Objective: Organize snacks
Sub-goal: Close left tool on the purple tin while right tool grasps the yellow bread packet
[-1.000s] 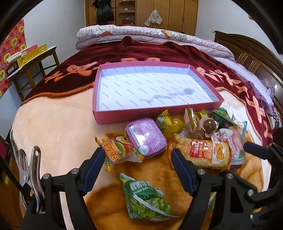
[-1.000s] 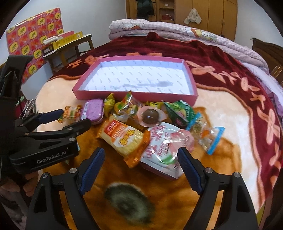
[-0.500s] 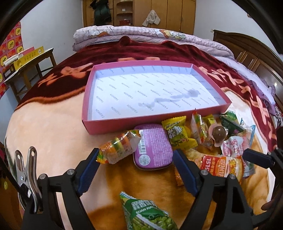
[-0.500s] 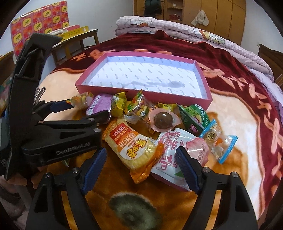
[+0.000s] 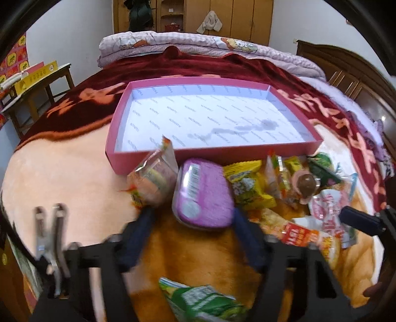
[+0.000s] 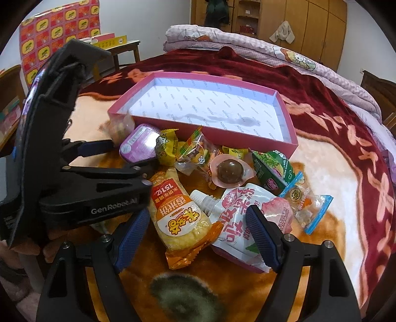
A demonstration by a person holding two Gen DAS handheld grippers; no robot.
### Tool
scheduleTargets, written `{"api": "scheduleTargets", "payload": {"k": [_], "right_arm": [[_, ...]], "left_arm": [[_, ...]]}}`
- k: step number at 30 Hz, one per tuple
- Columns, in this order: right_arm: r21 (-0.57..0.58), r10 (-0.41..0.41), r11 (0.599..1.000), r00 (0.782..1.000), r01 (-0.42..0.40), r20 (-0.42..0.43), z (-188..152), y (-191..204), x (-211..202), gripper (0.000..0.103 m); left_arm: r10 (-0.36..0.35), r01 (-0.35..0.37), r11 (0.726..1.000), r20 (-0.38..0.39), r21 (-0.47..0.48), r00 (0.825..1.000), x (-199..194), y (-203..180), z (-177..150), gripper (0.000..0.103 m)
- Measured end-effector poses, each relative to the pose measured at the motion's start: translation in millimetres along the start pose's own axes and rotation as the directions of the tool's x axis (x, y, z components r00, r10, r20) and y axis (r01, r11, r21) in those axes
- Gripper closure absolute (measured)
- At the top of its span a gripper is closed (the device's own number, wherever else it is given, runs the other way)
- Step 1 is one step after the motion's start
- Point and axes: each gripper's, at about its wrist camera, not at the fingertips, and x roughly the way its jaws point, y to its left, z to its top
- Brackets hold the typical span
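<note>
A home bedroom is indicated: a bed spread with a dark red floral plush blanket (image 5: 247, 67), a folded lilac quilt (image 5: 198, 44) and tall wooden wardrobes (image 5: 235, 19) are seen ahead of the grippers.

Snack heap lies before the tray (image 5: 148, 162) on the blanket (image 5: 61, 178) — tin (image 5: 203, 195) at its left end.

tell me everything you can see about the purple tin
The purple tin is a small flat container with rounded corners, a lilac lid and a white barcode label and round sticker on top; it looks like metal or hard plastic. It lies flat on the blanket just before the pink box's near wall, with a yellow packet against one side and an orange-wrapped snack at the other. The left gripper, whose jaws have just been closing, straddles it; whether the pads press it is unclear.
</note>
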Motion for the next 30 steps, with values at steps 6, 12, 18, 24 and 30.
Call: {"api": "scheduleTargets", "payload": {"k": [6, 12, 18, 24, 30], "right_arm": [[0.002, 0.016, 1.000, 1.000, -0.016, -0.001, 0, 2, -3, 0.021], [-0.029, 0.029, 0.999, 1.000, -0.028, 0.005, 2, 10, -3, 0.021], [-0.088, 0.009, 0.996, 1.000, -0.008, 0.017, 1, 18, 2, 0.024], [-0.102, 0.014, 0.995, 1.000, -0.015, -0.008, -1, 20, 13, 0.037], [-0.071, 0.044, 0.997, 0.999, -0.043, 0.005, -1, 16, 8, 0.055]], "left_arm": [[-0.020, 0.020, 1.000, -0.011, -0.009, 1.000, -6, 5, -3, 0.054], [-0.047, 0.046, 0.998, -0.009, -0.036, 0.999, -19, 15, -9, 0.054], [-0.048, 0.048, 0.998, -0.002, -0.033, 0.999, -31, 17, -13, 0.054], [-0.045, 0.045, 0.998, 0.001, -0.036, 0.999, -37, 19, -14, 0.054], [-0.027, 0.028, 0.999, 0.012, -0.027, 1.000, -44, 17, -15, 0.054]]}}
